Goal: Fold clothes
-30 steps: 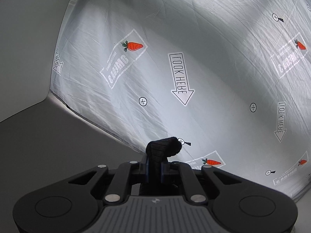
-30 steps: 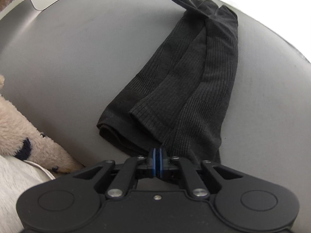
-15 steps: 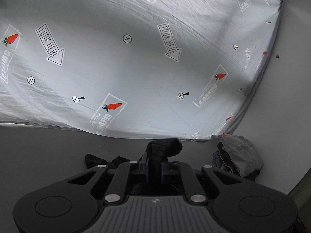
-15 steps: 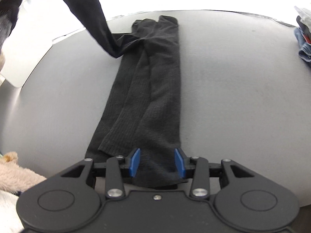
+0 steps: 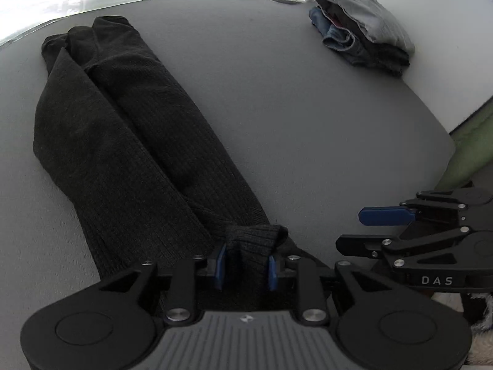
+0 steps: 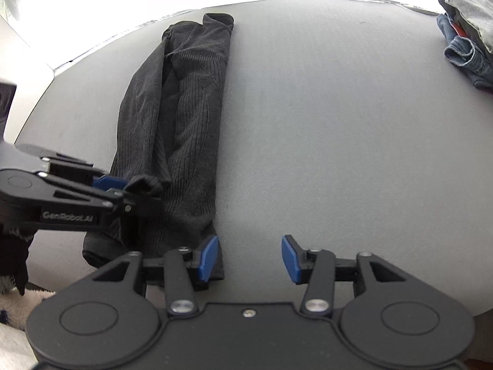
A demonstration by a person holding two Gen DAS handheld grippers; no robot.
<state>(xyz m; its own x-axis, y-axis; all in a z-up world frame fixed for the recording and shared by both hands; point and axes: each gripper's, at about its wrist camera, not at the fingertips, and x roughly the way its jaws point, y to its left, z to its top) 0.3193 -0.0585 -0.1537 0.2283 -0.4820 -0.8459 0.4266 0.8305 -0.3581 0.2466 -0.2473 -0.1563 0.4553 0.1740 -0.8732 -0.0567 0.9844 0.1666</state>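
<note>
Grey surface [image 6: 308,123] carries your black ribbed garment [image 5: 138,141], folded lengthwise; your left claw [image 5: 245,266], jaws just widening, brackets its cuff, while your right claw [image 6: 250,259] (also widening) stands empty beside it.

Both units look like the same design: matte black plastic body with two big round discs at the lower corners and linkage arms pinned with shiny silver screws. The left gripper [image 5: 246,266] has a grey ribbed panel along the bottom middle with a tiny logo on it, and short blue pads on its fingers [image 5: 220,265]. The right gripper [image 6: 249,259] has a plain black panel there instead, with one small screw in the centre, and brighter blue pads on its fingers [image 6: 291,257]. Seen side-on, one housing has "DAS" in pale letters, the other reads "GenRoboLAI", roughly; it's blurry.
</note>
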